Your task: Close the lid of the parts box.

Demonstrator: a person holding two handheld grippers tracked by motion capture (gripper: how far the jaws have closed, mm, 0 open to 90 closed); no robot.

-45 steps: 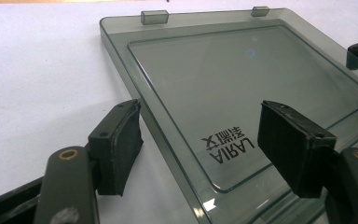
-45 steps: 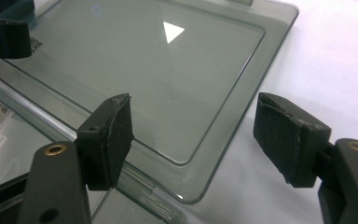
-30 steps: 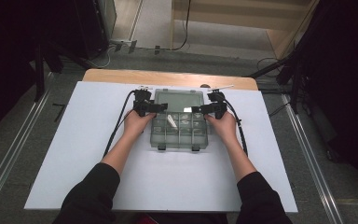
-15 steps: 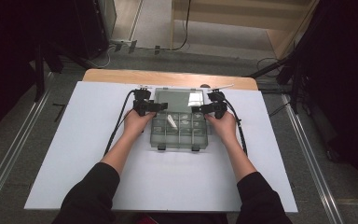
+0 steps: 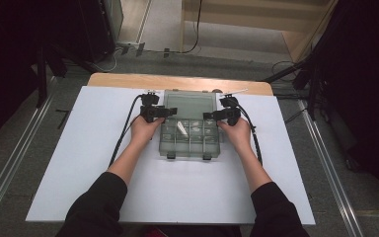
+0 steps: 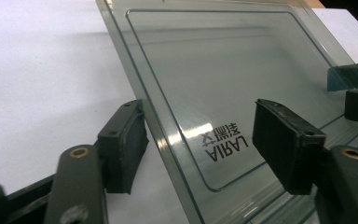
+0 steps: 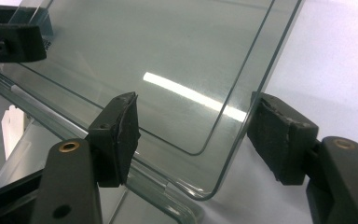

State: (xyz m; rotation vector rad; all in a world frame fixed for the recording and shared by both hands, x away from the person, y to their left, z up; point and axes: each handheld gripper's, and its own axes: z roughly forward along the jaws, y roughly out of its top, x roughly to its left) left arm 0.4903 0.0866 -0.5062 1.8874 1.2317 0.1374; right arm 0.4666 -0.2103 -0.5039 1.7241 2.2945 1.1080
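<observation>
The left gripper [image 5: 170,111] sits at the left edge of the clear lid [image 5: 190,104], which stands raised and tilted over its box [image 5: 191,139] near the far middle of the white table [image 5: 79,148]. In the left gripper view its jaws stand wide, one pad [image 6: 123,142] outside the lid's rim and the other over the lid's face, not clamping. A small white piece [image 5: 182,128] lies in one compartment of the box. The right gripper [image 5: 211,115] is at the lid's right edge; its jaws are likewise wide, straddling the lid's corner [image 7: 205,189] without gripping it.
</observation>
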